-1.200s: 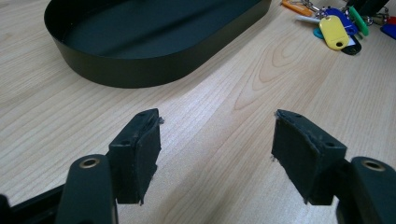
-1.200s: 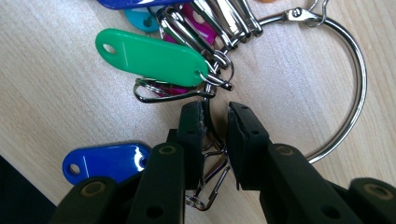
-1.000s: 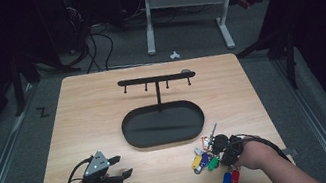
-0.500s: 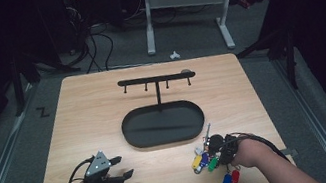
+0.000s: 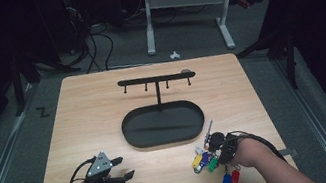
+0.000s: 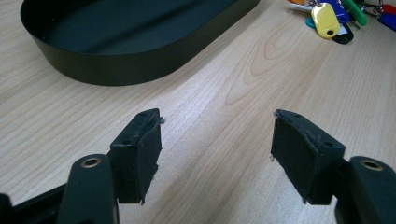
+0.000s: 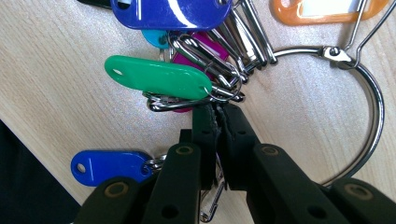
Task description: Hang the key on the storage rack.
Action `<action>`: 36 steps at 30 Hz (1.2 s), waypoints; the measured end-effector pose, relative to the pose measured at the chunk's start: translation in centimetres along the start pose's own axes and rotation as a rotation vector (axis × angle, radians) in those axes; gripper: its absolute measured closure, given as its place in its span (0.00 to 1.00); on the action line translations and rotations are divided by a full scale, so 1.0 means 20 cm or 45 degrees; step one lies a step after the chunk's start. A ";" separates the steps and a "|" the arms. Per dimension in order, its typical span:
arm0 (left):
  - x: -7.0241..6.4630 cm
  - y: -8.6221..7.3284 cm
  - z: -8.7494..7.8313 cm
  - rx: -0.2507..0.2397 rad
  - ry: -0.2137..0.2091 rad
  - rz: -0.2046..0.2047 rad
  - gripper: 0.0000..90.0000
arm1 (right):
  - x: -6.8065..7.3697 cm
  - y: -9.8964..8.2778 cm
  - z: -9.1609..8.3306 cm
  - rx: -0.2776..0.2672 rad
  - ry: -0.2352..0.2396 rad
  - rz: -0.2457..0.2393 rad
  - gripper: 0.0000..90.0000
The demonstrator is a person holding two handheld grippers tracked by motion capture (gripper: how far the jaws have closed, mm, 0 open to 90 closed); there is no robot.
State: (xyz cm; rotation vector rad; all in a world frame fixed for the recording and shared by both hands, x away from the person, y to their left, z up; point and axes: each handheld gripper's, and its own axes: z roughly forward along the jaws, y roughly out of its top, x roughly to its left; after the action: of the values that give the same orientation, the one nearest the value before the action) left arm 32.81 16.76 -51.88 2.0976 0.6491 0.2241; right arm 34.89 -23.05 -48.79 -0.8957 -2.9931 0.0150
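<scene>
Metal ring (image 7: pixel 359 116) pinched in shut right gripper (image 7: pixel 217 116), jaws just closed; lift slowly toward tray (image 5: pixel 162 123). Left gripper (image 6: pixel 217 140) wide open, empty.

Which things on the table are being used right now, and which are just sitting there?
In use:
- right gripper, shut on the big key ring
- big key ring
- green tag, blue tag

Just sitting:
- black oval tray
- hook rack
- left gripper, open, holding nothing
</scene>
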 end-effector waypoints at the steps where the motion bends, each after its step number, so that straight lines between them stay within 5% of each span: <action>1: 0.00 0.00 0.00 0.000 0.001 0.002 0.38 | 0.00 0.00 0.00 -0.001 -0.003 0.000 0.95; 12: 0.00 0.00 0.00 0.009 0.008 0.006 0.38 | 0.03 0.00 -0.01 0.014 -0.081 -0.001 0.96; 20: 0.00 -0.01 0.00 0.011 0.013 0.008 0.38 | 0.03 -0.02 -0.16 -0.037 -0.114 0.020 0.96; 25: -0.01 -0.01 0.00 0.011 0.013 0.012 0.38 | 0.04 -0.04 -0.27 -0.071 -0.198 0.014 0.97; 36: -0.01 0.00 0.00 0.014 0.010 0.018 0.38 | 0.04 -0.04 -0.37 -0.078 -0.268 0.002 0.97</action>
State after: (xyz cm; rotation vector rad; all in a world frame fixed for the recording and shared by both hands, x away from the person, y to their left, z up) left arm 32.69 16.72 -51.97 2.1132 0.6419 0.2376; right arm 33.93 -23.21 -41.47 -0.9594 -3.2030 0.0190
